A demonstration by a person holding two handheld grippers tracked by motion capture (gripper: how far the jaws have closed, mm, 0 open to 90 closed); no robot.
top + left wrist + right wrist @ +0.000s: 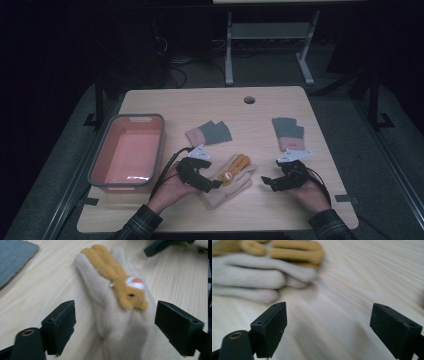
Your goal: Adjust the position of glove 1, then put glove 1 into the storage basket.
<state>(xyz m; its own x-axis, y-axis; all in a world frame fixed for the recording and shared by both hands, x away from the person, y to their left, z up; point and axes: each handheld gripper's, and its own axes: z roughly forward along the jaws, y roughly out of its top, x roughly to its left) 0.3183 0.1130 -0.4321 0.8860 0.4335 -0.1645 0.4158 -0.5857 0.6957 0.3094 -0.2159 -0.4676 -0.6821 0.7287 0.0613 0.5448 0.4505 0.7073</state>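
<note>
Wooden table (280, 210), dark room; beige gloves (231, 181) lie stacked; left gripper (212, 184) and right gripper (265, 181) both spread, empty; likely just released; next, regrasp the pair.

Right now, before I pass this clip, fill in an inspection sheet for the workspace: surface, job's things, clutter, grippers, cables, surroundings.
Surface: light wooden table, round hole near the far edge.
Job's things: beige glove with an orange animal patch lies flat between the hands; two grey-and-pink gloves lie apart farther back.
Clutter: pink bin with grey rim at the left, nothing seen in it.
Grippers: left gripper open, jaws either side of the beige glove, not pressing it; right gripper open over bare wood.
Cables: black cable trails from the left gripper.
Surroundings: dark room, metal frame legs beyond the table.
</note>
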